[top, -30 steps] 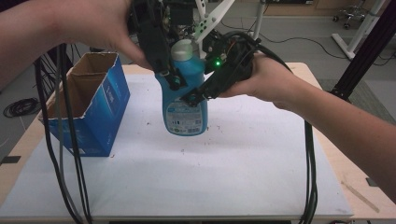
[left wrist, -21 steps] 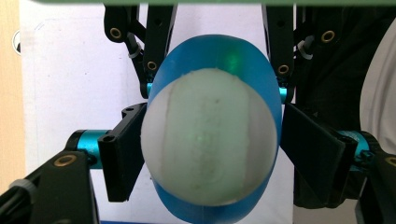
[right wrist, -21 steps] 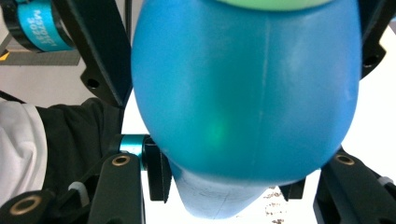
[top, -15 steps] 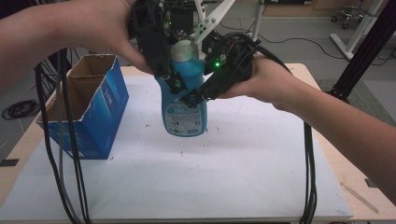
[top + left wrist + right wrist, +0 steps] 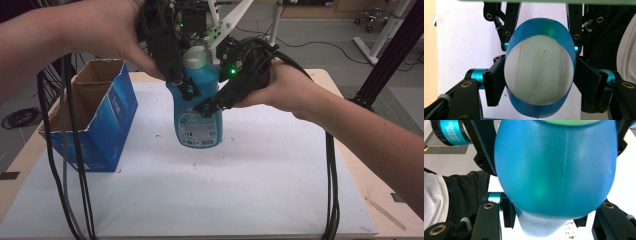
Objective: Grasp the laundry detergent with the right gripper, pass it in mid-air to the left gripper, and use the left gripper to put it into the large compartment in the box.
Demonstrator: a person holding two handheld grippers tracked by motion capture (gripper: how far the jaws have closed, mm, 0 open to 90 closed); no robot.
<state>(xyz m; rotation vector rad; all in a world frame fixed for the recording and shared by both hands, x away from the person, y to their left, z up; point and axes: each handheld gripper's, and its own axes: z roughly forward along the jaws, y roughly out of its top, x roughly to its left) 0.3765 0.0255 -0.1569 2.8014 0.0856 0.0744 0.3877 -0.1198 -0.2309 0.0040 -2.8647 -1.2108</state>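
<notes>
While both hands hold it from opposite sides, the bottle (image 5: 199,107) stands upright near the middle of the worktop (image 5: 250,190), a little toward the far edge; whether its base touches the white surface or hangs just above cannot be told from the high view.

Bottle: blue body, pale cap (image 5: 195,56), printed label (image 5: 196,129) on the lower front.

Left tool (image 5: 181,85): comes down from the upper left, jaws closed on the bottle's upper body just below the cap. In the left gripper view the bottle (image 5: 539,75) is seen from above, pale cap (image 5: 537,71) in the centre, a black jaw pressed flat against each side of the blue shoulder.

Right tool (image 5: 212,105): reaches in from the right, slanting down, jaws gripping the bottle's mid body near the label's top. A green light glows on the tool housing. In the right gripper view the blue body (image 5: 554,170) sits very close between the two jaws, with contact at both flanks.

Box (image 5: 92,125): blue cardboard, top flaps open, brown inside, standing at the worktop's left edge, well apart from the bottle.

Cables (image 5: 65,165): black, trailing down the left side across the box front; another cable (image 5: 330,190) hangs along the right forearm.

Small dark specks lie on the worktop near the bottle's base.
</notes>
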